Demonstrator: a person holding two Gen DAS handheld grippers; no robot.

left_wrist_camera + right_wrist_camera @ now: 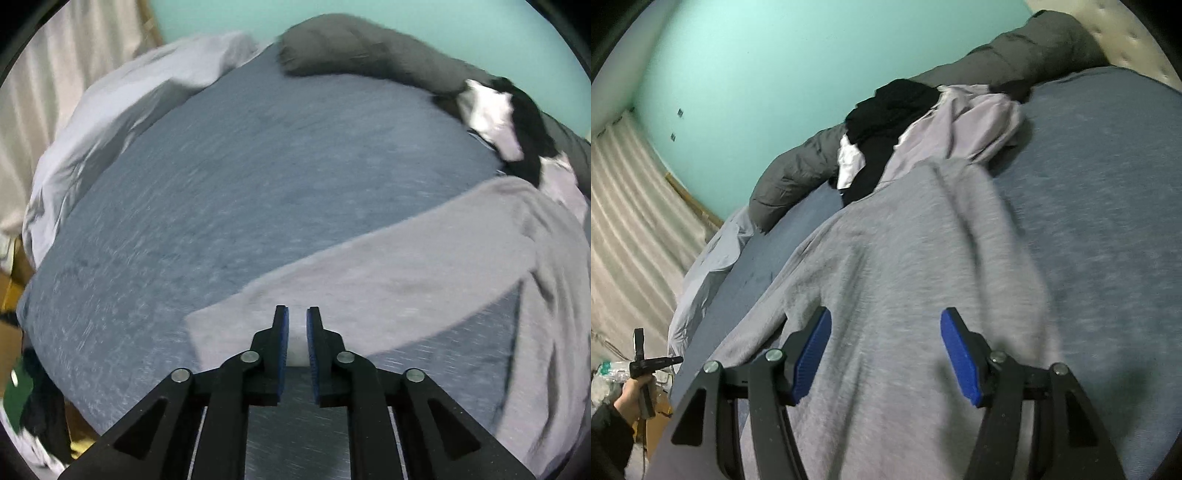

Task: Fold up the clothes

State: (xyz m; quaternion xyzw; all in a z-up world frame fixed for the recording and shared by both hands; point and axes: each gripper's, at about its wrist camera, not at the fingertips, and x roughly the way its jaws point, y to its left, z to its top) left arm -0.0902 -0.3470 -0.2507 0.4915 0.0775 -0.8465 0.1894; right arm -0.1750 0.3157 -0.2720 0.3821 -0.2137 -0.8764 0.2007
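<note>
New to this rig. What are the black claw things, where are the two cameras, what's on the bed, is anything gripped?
No robot here: a person holds a hand-held two-finger gripper in each hand, and a fisheye camera on each looks forward along its fingers.

The left-wrist view shows the left gripper, its blue-padded jaws close together with a narrow gap. It hangs over an edge of the grey sweatshirt, but no cloth shows between the pads.

The right-wrist view shows the right gripper, jaws wide apart above the same sweatshirt, holding nothing. At its lower left edge you see the person's hand on the other gripper's handle.

Everything lies on a bed with a blue sheet. Toward the wall are a dark grey duvet, a black garment and a pale lilac garment; a light blue cloth sits at the far edge.
</note>
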